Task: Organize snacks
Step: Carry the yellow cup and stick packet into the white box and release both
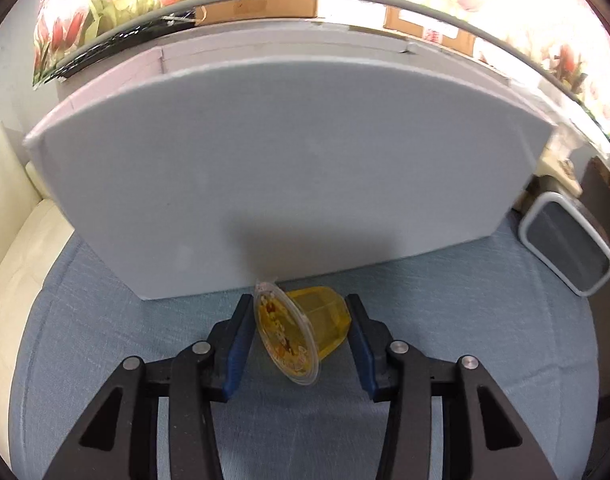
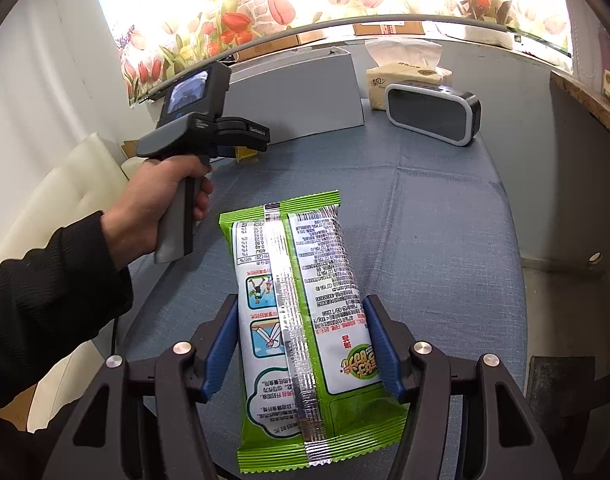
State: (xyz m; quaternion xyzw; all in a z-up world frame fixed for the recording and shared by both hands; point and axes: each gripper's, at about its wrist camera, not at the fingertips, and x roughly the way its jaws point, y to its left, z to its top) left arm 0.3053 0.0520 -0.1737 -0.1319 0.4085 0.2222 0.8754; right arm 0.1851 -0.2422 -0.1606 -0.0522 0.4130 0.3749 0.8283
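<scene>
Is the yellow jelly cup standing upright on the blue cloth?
No. The jelly cup lies tipped on its side between the left tongs, its clear lid facing sideways.

Wall: tulip-print wallpaper (image 2: 241, 20) across the top of the frame, brightly lit.
Seat: cream cushioned bench (image 2: 65, 184) at left.
Desk: blue-grey cloth (image 2: 445, 220) over it.
Right edge: brown-topped counter (image 2: 589, 100).

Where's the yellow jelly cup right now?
In the left wrist view the jelly cup lies on its side on the blue cloth, between the left gripper fingers, just in front of the gray box.
</scene>
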